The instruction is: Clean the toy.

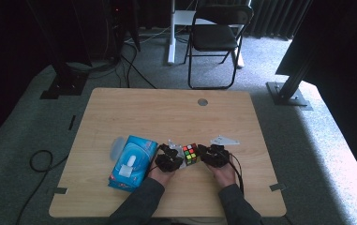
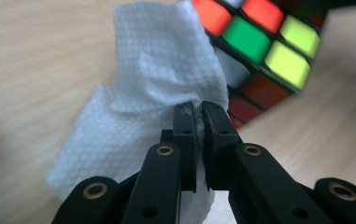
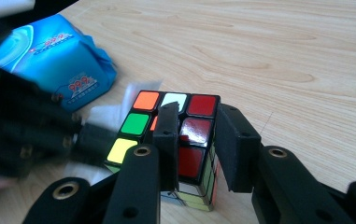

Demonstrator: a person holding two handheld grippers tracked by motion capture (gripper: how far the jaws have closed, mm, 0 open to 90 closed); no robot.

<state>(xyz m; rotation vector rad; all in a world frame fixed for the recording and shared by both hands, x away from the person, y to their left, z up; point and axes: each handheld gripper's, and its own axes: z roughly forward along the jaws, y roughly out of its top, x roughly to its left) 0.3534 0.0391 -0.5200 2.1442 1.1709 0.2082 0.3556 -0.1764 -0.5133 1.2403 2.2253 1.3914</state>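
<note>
As seen from the high view, a person's 2 hands meet at the near middle of a wooden table, the left gripper and right gripper flanking a colour-tiled puzzle cube that stands between them. A blue tissue pack lies just left of the left hand, and a black folding chair stands on the carpet beyond the table's far edge.

Along the left gripper view, the left gripper has its 2 jaws pinched together on a white tissue, which is draped against the side of the cube.

Through the right gripper view, the right gripper clamps a corner of the cube, 1 jaw across its top face and the other against its side; the tissue pack sits beyond at upper left.
</note>
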